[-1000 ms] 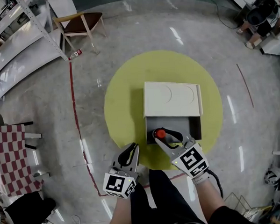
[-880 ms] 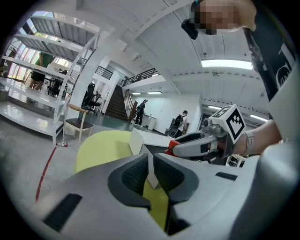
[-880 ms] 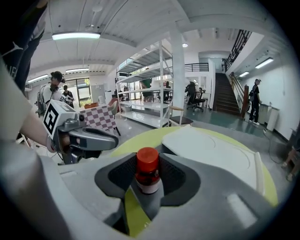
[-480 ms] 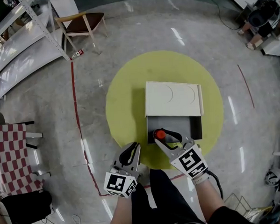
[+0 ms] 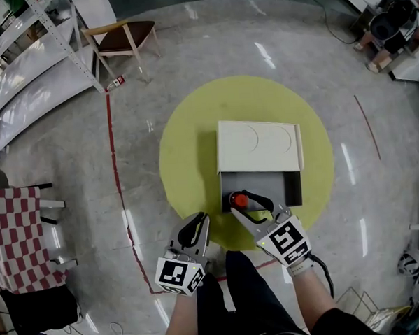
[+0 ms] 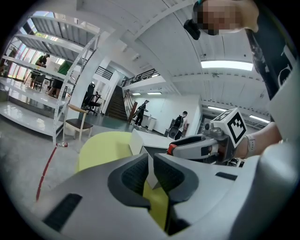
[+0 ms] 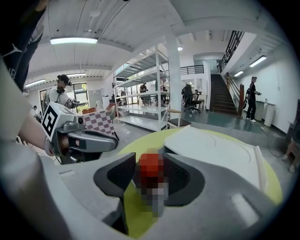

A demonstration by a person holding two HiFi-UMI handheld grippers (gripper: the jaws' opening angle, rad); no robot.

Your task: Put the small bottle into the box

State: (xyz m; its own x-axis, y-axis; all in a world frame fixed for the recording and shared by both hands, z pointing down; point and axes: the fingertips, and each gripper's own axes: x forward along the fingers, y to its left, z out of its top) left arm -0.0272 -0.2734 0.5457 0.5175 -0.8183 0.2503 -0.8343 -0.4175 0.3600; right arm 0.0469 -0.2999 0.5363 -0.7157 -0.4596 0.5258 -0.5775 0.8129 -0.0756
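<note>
- Left gripper [image 5: 198, 221]: parked at the near edge of the mat [image 5: 187, 150], beside the box's near-left corner. Jaws drawn together, nothing in them.
- Bottle [image 5: 239, 199]: red cap up, between the right gripper's [image 5: 251, 204] jaws, just inside the near edge of the box's [image 5: 295, 188] open half.
- Right jaws have just been opening wider. Pads look slack on the cap, with a sliver of gap on one side.
- Judgement: placing nearly done, release under way; backing the right gripper out is left.
- Cannot tell if the bottle rests on the box floor.
- Against a second ago: both grippers and the cap sit in much the same spots. Only the right jaws stand wider.
</note>
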